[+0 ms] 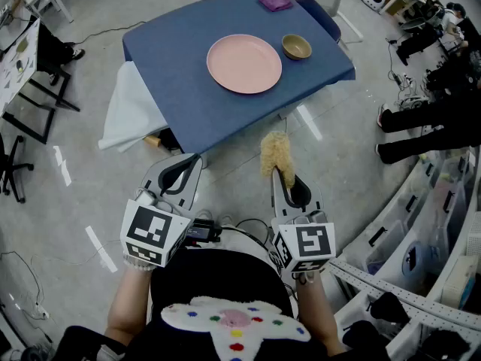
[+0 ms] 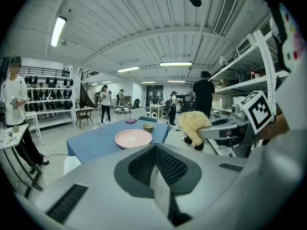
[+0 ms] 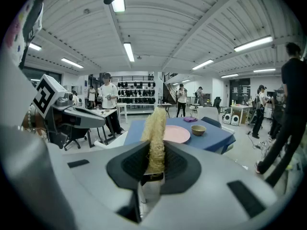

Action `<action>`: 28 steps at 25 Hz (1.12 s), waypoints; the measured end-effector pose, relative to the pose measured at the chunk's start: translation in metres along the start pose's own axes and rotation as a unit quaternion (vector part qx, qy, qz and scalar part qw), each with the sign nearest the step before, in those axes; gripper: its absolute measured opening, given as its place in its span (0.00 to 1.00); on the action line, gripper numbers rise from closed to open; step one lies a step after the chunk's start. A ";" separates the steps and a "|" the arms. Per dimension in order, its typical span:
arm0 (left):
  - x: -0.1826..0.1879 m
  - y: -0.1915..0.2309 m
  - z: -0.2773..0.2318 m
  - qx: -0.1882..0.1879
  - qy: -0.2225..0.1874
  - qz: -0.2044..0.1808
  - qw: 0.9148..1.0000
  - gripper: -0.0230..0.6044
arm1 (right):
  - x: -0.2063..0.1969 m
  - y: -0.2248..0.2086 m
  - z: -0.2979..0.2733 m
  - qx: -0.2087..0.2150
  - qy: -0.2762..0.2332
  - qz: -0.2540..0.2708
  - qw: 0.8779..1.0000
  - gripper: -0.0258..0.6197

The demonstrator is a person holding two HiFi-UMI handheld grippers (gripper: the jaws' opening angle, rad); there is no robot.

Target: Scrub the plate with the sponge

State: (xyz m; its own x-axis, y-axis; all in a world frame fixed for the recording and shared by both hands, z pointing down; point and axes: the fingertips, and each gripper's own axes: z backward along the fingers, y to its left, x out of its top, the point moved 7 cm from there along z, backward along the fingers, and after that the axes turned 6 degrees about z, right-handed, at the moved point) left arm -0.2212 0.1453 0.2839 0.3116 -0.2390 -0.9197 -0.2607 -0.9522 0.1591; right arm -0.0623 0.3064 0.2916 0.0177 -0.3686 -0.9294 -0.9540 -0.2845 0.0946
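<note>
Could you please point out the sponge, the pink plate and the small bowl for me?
sponge (image 1: 276,156), head view, middle of its fluffy yellow body
pink plate (image 1: 243,63), head view, bare centre of its face
small bowl (image 1: 296,46), head view, its inner wall

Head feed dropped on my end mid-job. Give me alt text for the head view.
The right gripper grips a yellow fibrous sponge, held over the floor short of the blue table. On the table lie a pink plate, a small bowl and a purple cloth. The left gripper is shut and empty.
</note>
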 end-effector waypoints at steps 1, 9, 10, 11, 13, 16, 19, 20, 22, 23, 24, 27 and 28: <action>0.000 -0.001 0.000 0.000 0.001 -0.001 1.000 0.05 | 0.000 0.000 0.001 0.000 0.000 0.000 1.000 0.13; 0.000 -0.002 -0.001 0.002 0.000 0.002 1.000 0.05 | -0.001 -0.003 0.000 0.003 0.001 -0.002 1.000 0.13; 0.000 -0.001 -0.002 0.004 -0.001 0.004 1.000 0.05 | -0.002 -0.003 0.000 0.002 0.001 -0.003 1.000 0.13; -0.001 -0.001 -0.002 0.007 -0.003 0.006 1.000 0.05 | -0.002 -0.003 0.000 0.001 0.000 -0.006 1.000 0.13; -0.001 0.000 -0.002 0.017 -0.007 0.011 1.000 0.05 | -0.002 -0.004 -0.001 0.001 -0.002 -0.017 1.000 0.13; -0.001 -0.003 -0.004 0.020 -0.007 0.015 1.000 0.14 | -0.003 -0.008 0.000 0.003 -0.006 -0.027 1.000 0.13; 0.000 -0.007 -0.005 0.020 -0.009 0.022 1.000 0.25 | -0.005 -0.011 0.002 0.006 -0.007 -0.025 1.000 0.13; 0.000 -0.008 -0.005 0.023 -0.011 0.023 0.999 0.25 | -0.005 -0.012 0.002 0.007 -0.007 -0.025 1.000 0.13; 0.002 -0.009 -0.004 0.032 -0.013 0.021 0.999 0.25 | -0.004 -0.016 0.004 0.008 -0.009 -0.025 1.000 0.13; 0.002 -0.011 -0.004 0.035 -0.013 0.020 0.999 0.25 | -0.004 -0.018 0.005 0.008 -0.010 -0.025 1.000 0.13; 0.003 -0.012 -0.004 0.038 -0.014 0.019 0.999 0.25 | -0.004 -0.021 0.007 0.009 -0.012 -0.025 1.000 0.13; 0.004 -0.018 -0.004 0.049 -0.019 0.018 0.998 0.23 | -0.007 -0.029 0.009 0.013 -0.013 -0.023 1.000 0.13; 0.004 -0.020 -0.004 0.052 -0.020 0.018 0.998 0.23 | -0.008 -0.032 0.010 0.015 -0.014 -0.022 1.000 0.13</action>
State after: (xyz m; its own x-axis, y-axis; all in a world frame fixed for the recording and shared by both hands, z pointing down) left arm -0.2110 0.1623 0.2786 0.2638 -0.2635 -0.9279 -0.3661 -0.9174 0.1564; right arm -0.0352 0.3274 0.2920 0.0523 -0.3319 -0.9419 -0.9610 -0.2733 0.0429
